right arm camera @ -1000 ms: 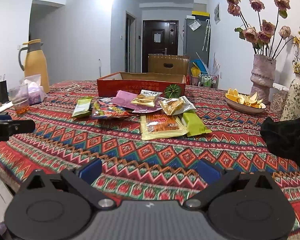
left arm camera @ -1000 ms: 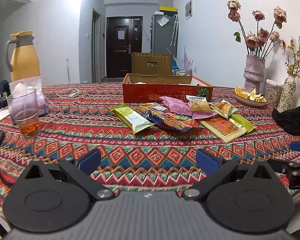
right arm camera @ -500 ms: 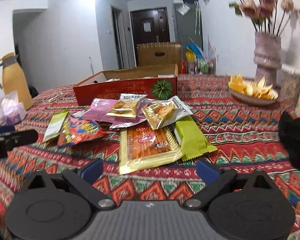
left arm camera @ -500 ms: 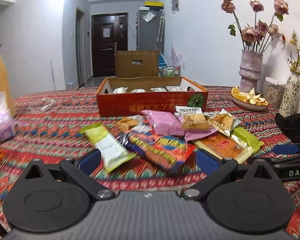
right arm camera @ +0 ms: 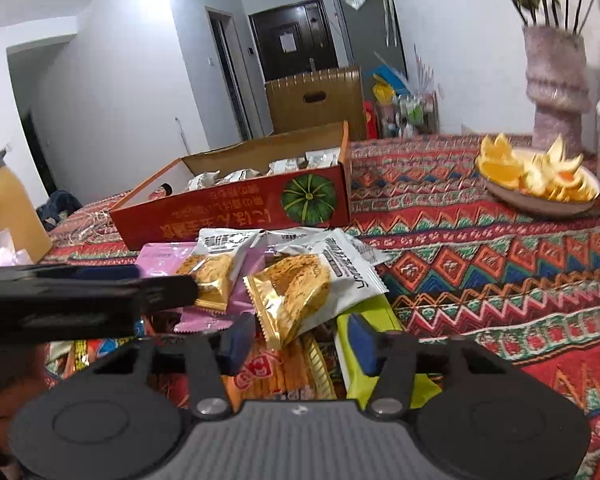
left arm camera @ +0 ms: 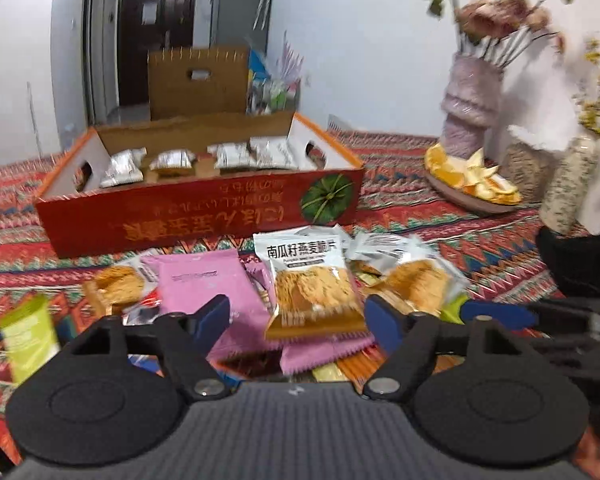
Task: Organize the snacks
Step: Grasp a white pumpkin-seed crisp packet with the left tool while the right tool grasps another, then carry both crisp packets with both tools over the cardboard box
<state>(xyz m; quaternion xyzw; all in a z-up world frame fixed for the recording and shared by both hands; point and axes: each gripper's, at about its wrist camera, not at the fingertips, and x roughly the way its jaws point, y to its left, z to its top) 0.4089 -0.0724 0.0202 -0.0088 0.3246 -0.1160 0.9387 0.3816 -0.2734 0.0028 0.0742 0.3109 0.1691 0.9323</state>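
Left gripper (left arm camera: 296,318) closing, jaws astride a gold-and-white snack packet (left arm camera: 314,286), pads not pressing; right gripper (right arm camera: 300,340) closing likewise around another packet (right arm camera: 300,296); red box (left arm camera: 204,212) at twelve o'clock; orange-peel bowl (right arm camera: 540,196) at two.

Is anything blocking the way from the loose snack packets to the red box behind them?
Nothing visible does. The snack packets lie just in front of the red box, with only bare tablecloth between, and the box is open on top.
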